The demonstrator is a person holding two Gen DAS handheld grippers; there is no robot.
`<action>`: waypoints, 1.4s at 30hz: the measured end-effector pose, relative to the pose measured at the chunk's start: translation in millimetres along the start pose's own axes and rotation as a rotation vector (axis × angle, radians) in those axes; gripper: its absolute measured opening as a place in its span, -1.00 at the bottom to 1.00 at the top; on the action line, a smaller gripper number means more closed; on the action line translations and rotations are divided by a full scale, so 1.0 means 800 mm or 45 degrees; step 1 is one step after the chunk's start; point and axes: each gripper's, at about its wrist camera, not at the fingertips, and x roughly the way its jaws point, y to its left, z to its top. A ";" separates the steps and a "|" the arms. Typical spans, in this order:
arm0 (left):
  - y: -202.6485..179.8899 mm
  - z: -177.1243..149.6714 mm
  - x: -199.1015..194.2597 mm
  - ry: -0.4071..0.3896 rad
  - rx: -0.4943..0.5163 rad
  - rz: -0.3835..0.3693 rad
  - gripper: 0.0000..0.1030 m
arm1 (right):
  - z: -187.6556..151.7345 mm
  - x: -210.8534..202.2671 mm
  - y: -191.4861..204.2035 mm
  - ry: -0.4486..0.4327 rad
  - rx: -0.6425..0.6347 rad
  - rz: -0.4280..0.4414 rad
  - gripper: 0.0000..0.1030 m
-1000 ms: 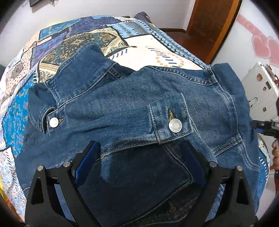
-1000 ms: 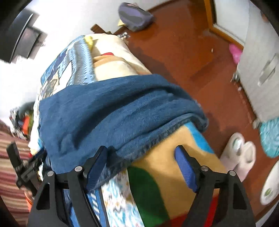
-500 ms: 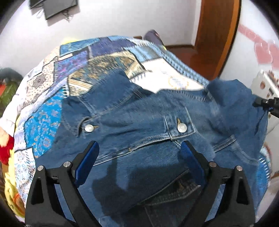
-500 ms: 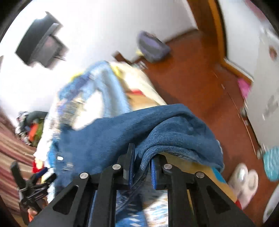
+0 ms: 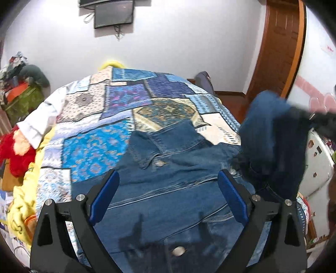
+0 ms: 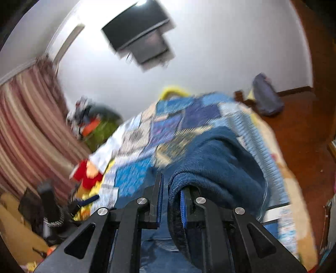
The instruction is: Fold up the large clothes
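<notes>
To the left of the denim jacket [image 5: 168, 189] the patchwork bedspread [image 5: 94, 147] lies bare, with open room out to the bed's left edge, where a white cloth [image 5: 40, 121] and a red plush [image 5: 14, 155] crowd the side. Your left tool [image 5: 168, 195] hangs over the jacket with its blue pads apart and nothing between them; the collar [image 5: 168, 138] sits just beyond it, and bare bedspread runs past the collar toward the wall. The jacket lies spread on the bed, front up, its right edge reaching the bed's right side. There your right tool [image 6: 170, 201] is clamped on a fold of the jacket's right part [image 5: 273, 134], lifted clear above the rest. A second ago that tool's pads stood apart with the cloth lying flat on the bed; they have closed on it since, and both wrist views now show more of the wall and the screen [image 5: 113, 12].
</notes>
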 end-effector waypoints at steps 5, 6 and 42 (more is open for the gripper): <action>0.041 -0.029 -0.013 0.033 -0.020 0.064 0.85 | -0.071 0.094 0.027 0.265 0.010 -0.008 -0.77; 0.046 -0.034 -0.015 0.041 -0.024 0.071 0.85 | -0.086 0.106 0.023 0.320 0.017 -0.018 -0.77; -0.242 0.001 0.189 0.450 0.609 -0.216 0.37 | -0.120 -0.033 -0.156 0.315 0.067 -0.414 -0.76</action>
